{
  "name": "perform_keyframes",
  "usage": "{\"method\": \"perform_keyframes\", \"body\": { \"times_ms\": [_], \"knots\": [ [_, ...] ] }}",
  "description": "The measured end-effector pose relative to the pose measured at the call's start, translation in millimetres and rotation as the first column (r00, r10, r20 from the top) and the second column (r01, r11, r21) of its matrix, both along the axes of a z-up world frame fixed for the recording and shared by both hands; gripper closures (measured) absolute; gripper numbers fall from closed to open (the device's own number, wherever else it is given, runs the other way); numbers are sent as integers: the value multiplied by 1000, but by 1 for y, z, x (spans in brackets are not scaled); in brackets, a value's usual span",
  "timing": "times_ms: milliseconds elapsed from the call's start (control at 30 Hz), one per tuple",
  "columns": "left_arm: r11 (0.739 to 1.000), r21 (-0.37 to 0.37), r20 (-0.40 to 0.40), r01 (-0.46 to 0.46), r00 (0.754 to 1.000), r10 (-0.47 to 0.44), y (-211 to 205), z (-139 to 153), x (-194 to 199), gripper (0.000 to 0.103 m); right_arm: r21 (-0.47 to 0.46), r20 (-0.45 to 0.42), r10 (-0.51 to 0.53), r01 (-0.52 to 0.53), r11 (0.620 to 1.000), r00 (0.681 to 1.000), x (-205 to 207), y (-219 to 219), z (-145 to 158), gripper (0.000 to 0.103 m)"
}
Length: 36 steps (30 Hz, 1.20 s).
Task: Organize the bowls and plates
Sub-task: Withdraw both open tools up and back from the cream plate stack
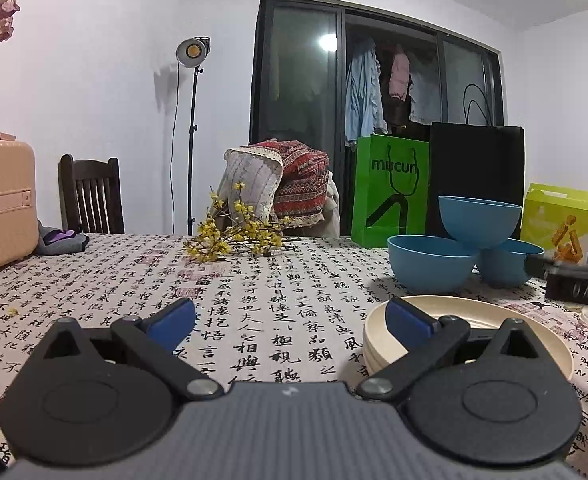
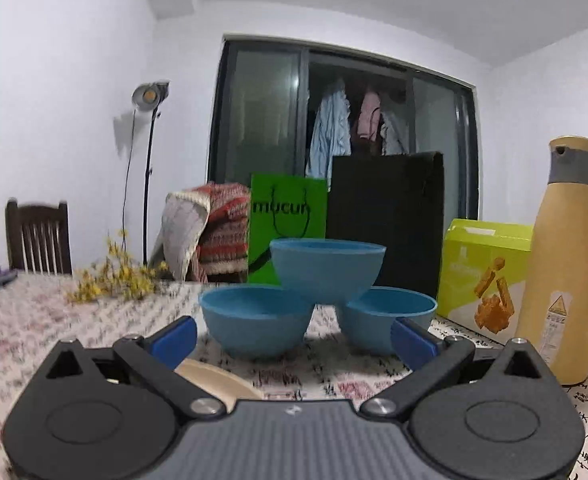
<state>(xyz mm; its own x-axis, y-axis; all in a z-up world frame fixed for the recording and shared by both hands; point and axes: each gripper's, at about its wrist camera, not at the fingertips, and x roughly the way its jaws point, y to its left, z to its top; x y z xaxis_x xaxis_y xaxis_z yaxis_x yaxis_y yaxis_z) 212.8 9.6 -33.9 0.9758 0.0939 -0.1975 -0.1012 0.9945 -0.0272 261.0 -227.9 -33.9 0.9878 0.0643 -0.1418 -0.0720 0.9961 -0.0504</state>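
Left wrist view
Left gripper (image 1: 289, 322): jaws spread wide, nothing between the blue pads, held low over the tablecloth (image 1: 253, 292).
Cream plates (image 1: 470, 336): a low stack on the cloth, right of the gripper; the right pad (image 1: 408, 320) shows in front of the stack's near-left rim, contact not clear.
Blue bowls: three in a pyramid beyond the plates; left bowl (image 1: 430, 264) and right bowl (image 1: 506, 264) stand on the cloth, top bowl (image 1: 478, 220) rests upright on both rims.
Green bag (image 1: 390, 190): behind the bowls, with a black bag (image 1: 476, 176) just right of it.
Yellow flowers (image 1: 237, 236): lying on the cloth, well left of the bowls.
Dark object at right edge (image 1: 574, 280): blurred, beside the bowls; cannot tell what it is.

Right wrist view
Right gripper (image 2: 294, 340): jaws wide apart, holding nothing, pointed at the bowls.
Blue bowls: left bowl (image 2: 257, 326) straight ahead between the pads; right bowl (image 2: 386, 316) partly behind the right pad; top bowl (image 2: 328, 270) bridging the two.
Cream plate (image 2: 217, 380): only an edge shows, below the left bowl, behind the gripper's left linkage.
Tan bottle (image 2: 566, 264): upright, well right of the bowls.
Lime box (image 2: 486, 276): between the bowls and the bottle, further back.
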Motion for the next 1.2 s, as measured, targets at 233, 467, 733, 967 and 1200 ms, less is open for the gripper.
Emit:
{"method": "perform_keyframes", "body": {
  "times_ms": [233,467,733,967,1200],
  "knots": [
    [1000,1,2,-11,1000,11,0,0,-1,0,-16,16,4,-4,1000,1000,-9,5,-8,0],
    [1000,4,11,-30,999,30,0,0,-3,0,-28,23,20,-19,999,1000,-10,7,-8,0],
    [1000,12,7,-27,1000,27,-1,0,-3,0,-43,29,28,-26,999,999,-10,9,-7,0],
    [999,36,-11,-11,1000,11,-4,0,1,0,19,28,4,-4,1000,1000,-10,-2,-7,0],
    [995,84,-17,-54,998,55,-11,-1,2,0,31,6,15,-16,999,1000,-6,-3,-8,0]
  ]
}}
